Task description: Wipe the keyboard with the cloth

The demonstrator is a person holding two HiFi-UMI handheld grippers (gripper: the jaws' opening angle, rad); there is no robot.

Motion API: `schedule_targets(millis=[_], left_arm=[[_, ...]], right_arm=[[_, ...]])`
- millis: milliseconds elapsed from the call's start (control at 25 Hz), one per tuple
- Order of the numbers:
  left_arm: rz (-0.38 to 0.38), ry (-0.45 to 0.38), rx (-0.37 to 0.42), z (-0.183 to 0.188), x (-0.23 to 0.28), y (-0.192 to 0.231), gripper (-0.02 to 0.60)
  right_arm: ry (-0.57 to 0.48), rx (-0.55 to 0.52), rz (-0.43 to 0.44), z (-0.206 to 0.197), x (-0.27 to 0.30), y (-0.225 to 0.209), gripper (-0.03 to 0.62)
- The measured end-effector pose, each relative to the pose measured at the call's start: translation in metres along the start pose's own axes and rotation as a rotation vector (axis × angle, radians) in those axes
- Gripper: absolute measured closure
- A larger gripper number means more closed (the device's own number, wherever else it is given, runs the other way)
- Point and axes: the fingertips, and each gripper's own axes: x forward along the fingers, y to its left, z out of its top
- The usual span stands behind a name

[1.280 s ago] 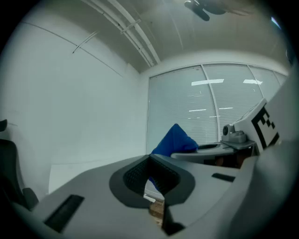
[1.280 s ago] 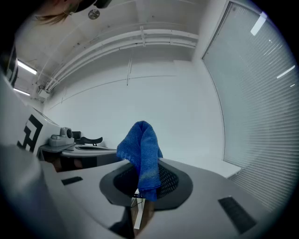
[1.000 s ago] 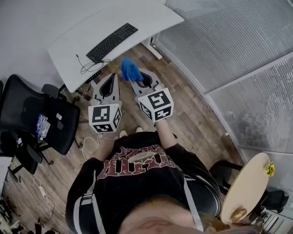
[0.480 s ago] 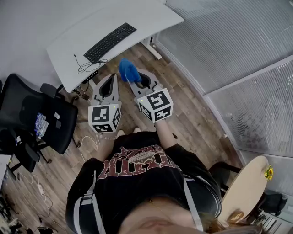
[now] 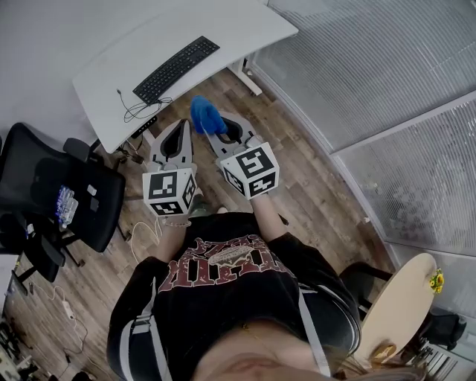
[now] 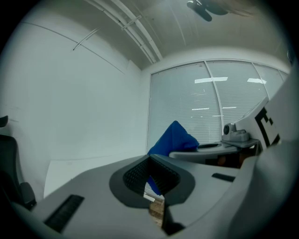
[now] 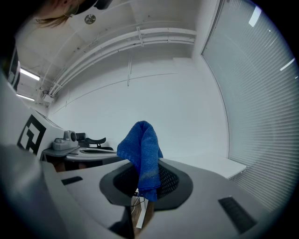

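Blue cloth (image 7: pixel 141 154): nubbly terry weave, folded to a limp peak, clamped in the jaws of the right gripper (image 5: pixel 213 132) above the wood floor (image 5: pixel 297 171). It is well apart from the black keyboard (image 5: pixel 176 69) on the white counter (image 5: pixel 223 22). Left gripper (image 5: pixel 181 128) is just beside the right, jaws together on nothing.

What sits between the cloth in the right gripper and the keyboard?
Head view: only wood floor and bare desk top between the cloth and the keyboard; the coiled cable lies off to one side.
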Motion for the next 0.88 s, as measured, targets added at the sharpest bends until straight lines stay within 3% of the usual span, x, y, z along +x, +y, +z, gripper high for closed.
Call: schedule_targets(millis=[880], left_arm=[[-0.085,0.014,0.009,0.01,0.09,0.083,0.546]], right_arm=[[0.028,-0.004,-0.053,0.008,0.117,-0.039,0.53]])
